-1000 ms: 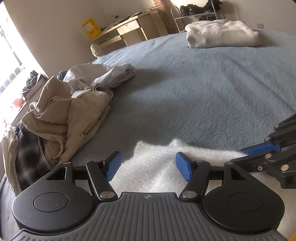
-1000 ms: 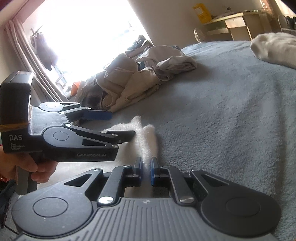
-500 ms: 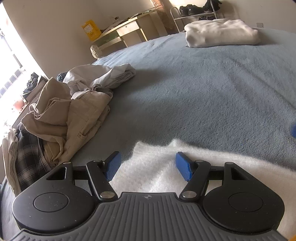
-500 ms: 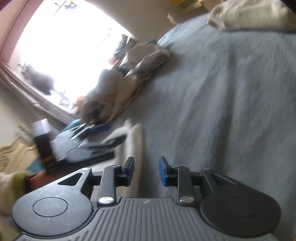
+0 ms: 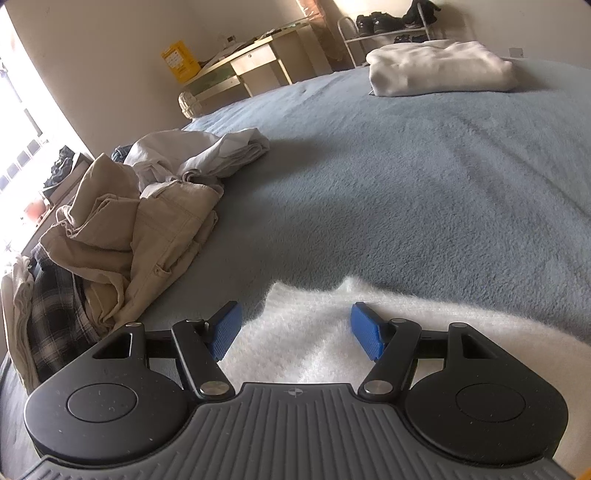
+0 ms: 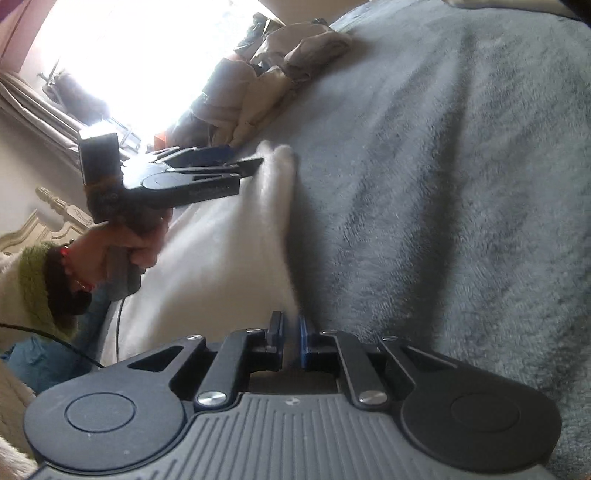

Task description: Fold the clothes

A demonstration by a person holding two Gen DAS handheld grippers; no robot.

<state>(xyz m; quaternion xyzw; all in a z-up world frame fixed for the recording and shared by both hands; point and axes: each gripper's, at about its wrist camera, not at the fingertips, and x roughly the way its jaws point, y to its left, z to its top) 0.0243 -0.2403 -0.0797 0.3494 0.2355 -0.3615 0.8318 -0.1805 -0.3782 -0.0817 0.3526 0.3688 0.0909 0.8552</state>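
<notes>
A white fluffy garment [image 5: 310, 339] lies flat on the blue-grey bed cover [image 5: 424, 192]. My left gripper [image 5: 295, 330] hovers open just over the garment's far edge, its blue pads [image 5: 225, 328] wide apart with nothing between them. In the right wrist view the same garment [image 6: 221, 251] stretches away to the left gripper [image 6: 218, 170], which a hand [image 6: 122, 243] in a green sleeve holds. My right gripper [image 6: 290, 332] is tilted and shut on the garment's far edge, at the other end from the left gripper.
A heap of unfolded beige, grey and plaid clothes [image 5: 122, 236] lies at the left of the bed, also visible as the heap [image 6: 258, 92] by the bright window. A folded cream garment [image 5: 439, 70] rests at the far side. A desk [image 5: 251, 70] and shoe rack [image 5: 388, 29] stand beyond.
The right gripper left its spot next to the left one, opened partway, moved along the garment's edge and closed on it, tilting. The left gripper stayed open and still.
</notes>
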